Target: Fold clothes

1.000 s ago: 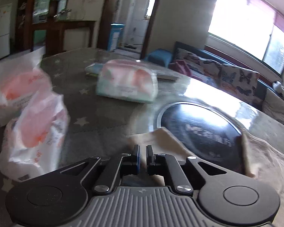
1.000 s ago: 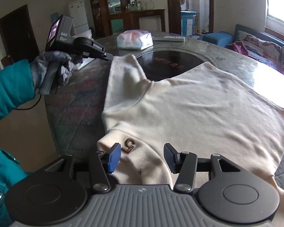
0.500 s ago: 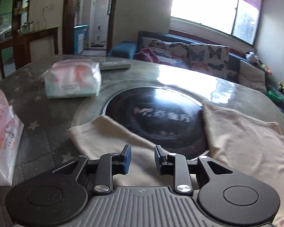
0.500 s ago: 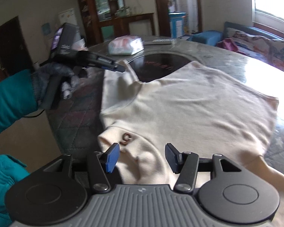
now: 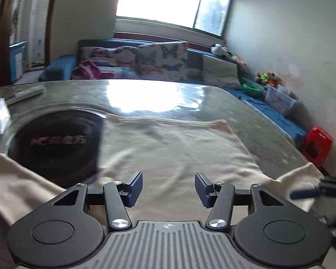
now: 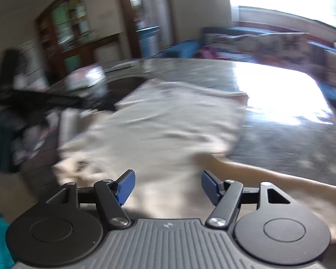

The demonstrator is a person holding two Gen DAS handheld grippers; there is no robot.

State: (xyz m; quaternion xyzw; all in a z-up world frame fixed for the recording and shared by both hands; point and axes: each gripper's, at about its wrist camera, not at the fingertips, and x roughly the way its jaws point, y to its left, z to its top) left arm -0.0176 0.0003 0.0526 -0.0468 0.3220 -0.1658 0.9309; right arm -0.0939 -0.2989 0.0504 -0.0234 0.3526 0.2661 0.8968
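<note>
Living room, daylit; round grey surface (image 5: 224, 103) with glossy top and strong window glare at its far side.

Item 1. Left claw (image 5: 168, 187): nearest in the left wrist view, fingers spread wide apart, nothing between them, hovering over the near part of the garment.

Item 2. Right claw (image 6: 168, 187): nearest in the right wrist view, blue-padded fingers set wide apart, empty, above the near edge of the garment. View heavily blurred.

Item 3. Cream sweater (image 5: 172, 148): laid flat on the surface, body toward the far side; one sleeve runs off to the near left beside the black disc, the other sleeve (image 6: 268, 177) stretches to the near right. Small dark mark near the collar, too blurred to read.

Item 4. Black round disc (image 5: 53, 148): set into the surface to the left, lettering smeared; the sweater's left edge lies over part of it.

Item 5. Plastic-wrapped packet (image 6: 85, 78): far left on the surface, beyond the disc.

Item 6. Sofa (image 5: 145, 65): beyond the surface, butterfly-print cushions, pink cloth at its left end.

Item 7. Red stool (image 5: 317, 145): on the floor, right, by the wall.

Item 8. Window (image 5: 174, 2): far wall, bright.
</note>
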